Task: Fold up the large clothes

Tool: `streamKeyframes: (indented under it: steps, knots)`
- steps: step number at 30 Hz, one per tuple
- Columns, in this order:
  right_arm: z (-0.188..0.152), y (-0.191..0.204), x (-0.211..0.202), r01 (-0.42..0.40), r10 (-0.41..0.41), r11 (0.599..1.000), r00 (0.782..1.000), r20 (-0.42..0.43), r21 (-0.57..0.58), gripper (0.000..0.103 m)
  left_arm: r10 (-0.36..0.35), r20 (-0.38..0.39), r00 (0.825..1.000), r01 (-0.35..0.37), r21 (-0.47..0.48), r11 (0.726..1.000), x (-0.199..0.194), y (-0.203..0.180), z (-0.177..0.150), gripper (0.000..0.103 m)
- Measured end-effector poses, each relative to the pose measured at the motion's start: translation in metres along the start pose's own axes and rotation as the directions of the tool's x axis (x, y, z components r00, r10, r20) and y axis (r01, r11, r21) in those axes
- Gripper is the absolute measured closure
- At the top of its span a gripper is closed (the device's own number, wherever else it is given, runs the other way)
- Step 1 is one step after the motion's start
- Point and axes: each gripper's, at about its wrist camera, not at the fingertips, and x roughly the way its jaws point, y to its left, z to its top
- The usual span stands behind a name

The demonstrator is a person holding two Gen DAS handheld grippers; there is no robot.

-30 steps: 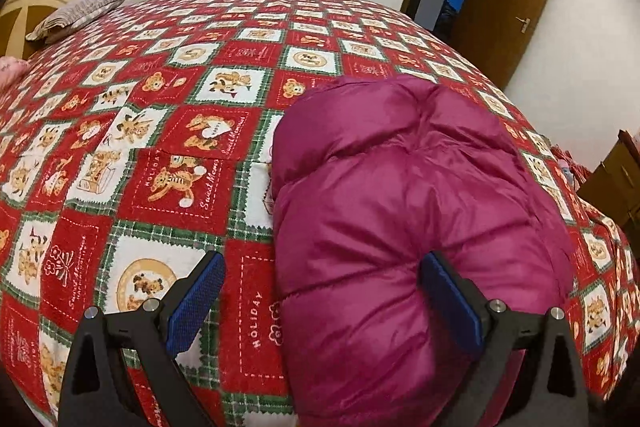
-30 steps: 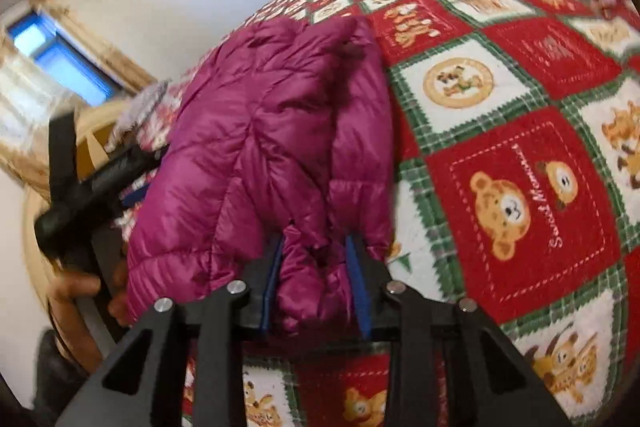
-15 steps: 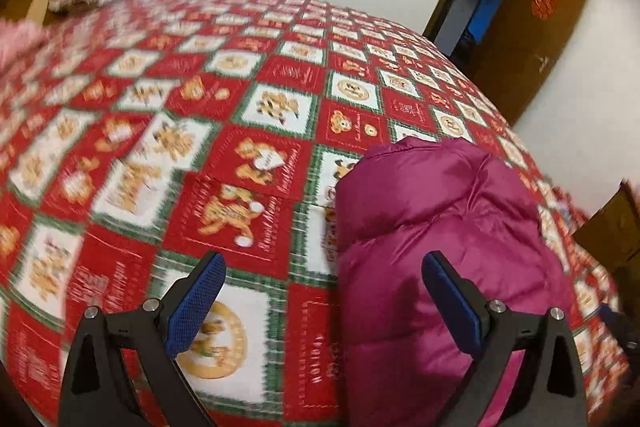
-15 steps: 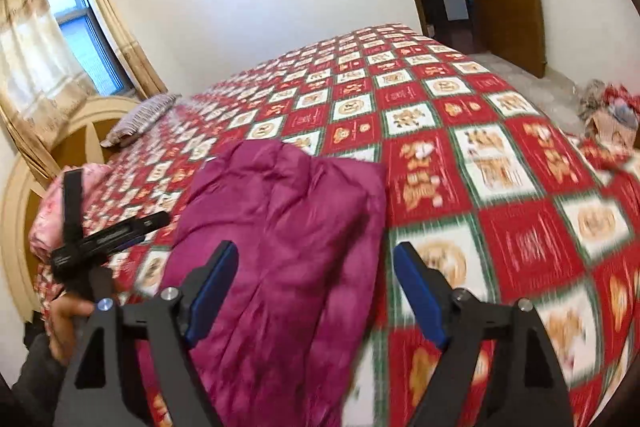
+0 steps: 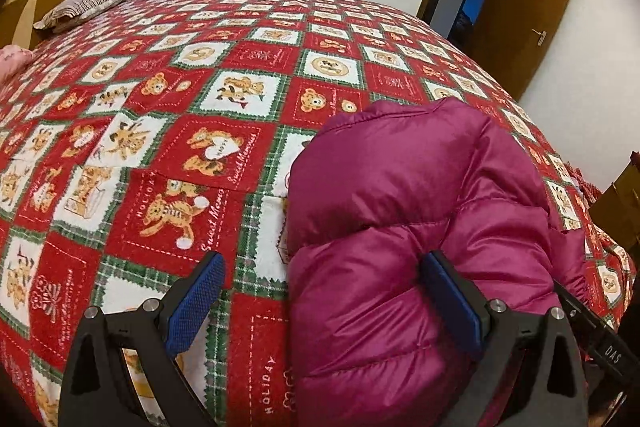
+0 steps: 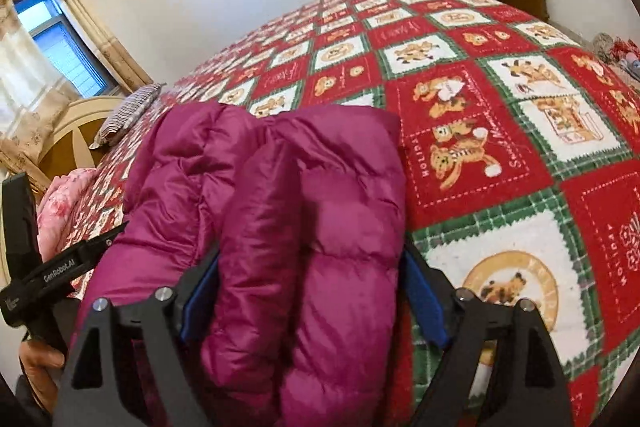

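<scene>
The puffy magenta quilted down jacket (image 6: 280, 227) looked light, soft, slippery; best pinched at a hem. Right gripper (image 6: 316, 299) had just opened, straddling it; left gripper (image 5: 324, 303) gaped, empty.

Left gripper (image 5: 324, 301) open wide — right gripper (image 6: 312, 301) just opened.

Folded magenta quilted puffer jacket (image 5: 420, 211) lay on bed with red-and-green patchwork bear-print bedspread (image 5: 208, 131), near its front edge. Striped grey pillow (image 5: 88, 3) at far headboard end; brown wooden door (image 5: 520, 7) beyond bed.
</scene>
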Motion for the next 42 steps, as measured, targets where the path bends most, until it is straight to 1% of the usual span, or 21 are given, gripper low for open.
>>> streamKeyframes:
  steps: [2,9,15,17,18,19,21,22,23,24,25,26,27,28,29,30,31,33,36,40,42]
  knots:
    - [-0.001,0.001,-0.001,0.006,-0.006,1.0,1.0,0.004,-0.008,0.017,-0.004,-0.003,1.0,0.004,-0.013,1.0,0.004,0.002,-0.001,0.001]
    - [-0.001,0.003,0.003,0.008,-0.008,1.0,1.0,0.011,-0.017,0.017,-0.042,-0.015,0.999,0.042,-0.041,0.998,0.009,0.008,-0.004,0.001]
    - [-0.001,0.003,0.003,0.009,-0.009,1.0,1.0,0.011,-0.016,0.017,-0.01,-0.004,1.0,0.01,-0.011,1.0,0.003,0.004,-0.005,0.001]
    - [-0.002,0.003,0.002,0.009,-0.008,1.0,1.0,0.012,-0.016,0.017,-0.027,-0.008,1.0,0.027,-0.028,0.999,-0.002,0.007,-0.004,0.001]
    - [-0.002,0.003,0.003,0.008,-0.008,1.0,1.0,0.012,-0.016,0.017,-0.055,-0.001,0.999,0.054,-0.048,0.997,-0.006,0.011,-0.004,0.001]
    - [-0.002,0.003,0.002,0.006,-0.006,1.0,1.0,0.013,-0.015,0.017,-0.116,0.025,0.993,0.117,-0.088,0.989,-0.013,0.019,-0.005,0.001]
    - [-0.001,0.004,0.001,0.002,-0.002,1.0,1.0,0.015,-0.013,0.017,-0.195,0.046,0.98,0.2,-0.149,0.968,-0.018,0.029,-0.006,0.001]
    - [-0.002,0.004,0.001,0.0,0.0,1.0,1.0,0.016,-0.012,0.017,-0.248,0.04,0.968,0.251,-0.195,0.948,-0.015,0.038,-0.006,0.001]
    - [-0.002,0.005,0.0,-0.001,0.001,1.0,1.0,0.017,-0.011,0.017,-0.277,0.027,0.96,0.276,-0.227,0.934,-0.011,0.041,-0.007,0.001]
    - [-0.002,0.005,0.0,-0.003,0.003,1.0,1.0,0.018,-0.01,0.017,-0.322,0.006,0.947,0.312,-0.274,0.91,-0.004,0.046,-0.008,0.001]
    - [-0.002,0.005,-0.001,-0.005,0.005,1.0,1.0,0.019,-0.009,0.017,-0.372,-0.007,0.928,0.351,-0.316,0.882,0.003,0.049,-0.011,0.001]
    - [-0.002,0.005,-0.001,-0.007,0.007,1.0,1.0,0.02,-0.008,0.017,-0.397,-0.009,0.918,0.371,-0.337,0.865,0.007,0.048,-0.013,0.001]
    - [-0.002,0.003,0.0,-0.01,0.01,1.0,1.0,0.02,-0.008,0.017,-0.395,-0.004,0.919,0.371,-0.333,0.867,0.008,0.044,-0.016,0.001]
    - [-0.002,0.003,0.0,-0.012,0.012,1.0,1.0,0.021,-0.007,0.016,-0.379,-0.007,0.925,0.36,-0.292,0.886,0.007,0.035,-0.016,0.001]
    - [-0.002,0.003,0.0,-0.014,0.014,1.0,1.0,0.022,-0.007,0.016,-0.395,-0.022,0.918,0.376,-0.263,0.888,0.008,0.026,-0.015,0.001]
    - [-0.002,0.0,0.001,-0.017,0.017,1.0,1.0,0.022,-0.007,0.016,-0.435,-0.041,0.899,0.413,-0.245,0.877,0.011,0.017,-0.015,0.001]
    - [-0.002,0.0,0.001,-0.018,0.019,1.0,1.0,0.022,-0.005,0.016,-0.456,-0.055,0.889,0.431,-0.239,0.87,0.013,0.012,-0.014,0.001]
    - [-0.002,-0.002,0.002,-0.024,0.024,1.0,0.999,0.022,-0.002,0.016,-0.422,-0.073,0.904,0.399,-0.215,0.891,0.017,0.003,-0.012,0.001]
    - [-0.001,-0.002,0.002,-0.023,0.023,1.0,1.0,0.022,-0.004,0.016,-0.403,-0.089,0.911,0.378,-0.216,0.9,0.024,0.001,-0.009,0.002]
    - [-0.001,-0.002,0.003,-0.021,0.021,1.0,1.0,0.017,-0.009,0.016,-0.303,-0.106,0.947,0.291,-0.115,0.95,0.022,-0.015,-0.011,0.006]
    - [0.0,0.002,0.005,-0.011,0.011,1.0,1.0,0.008,-0.023,0.015,-0.276,-0.11,0.955,0.266,-0.095,0.959,0.022,-0.019,-0.011,0.006]
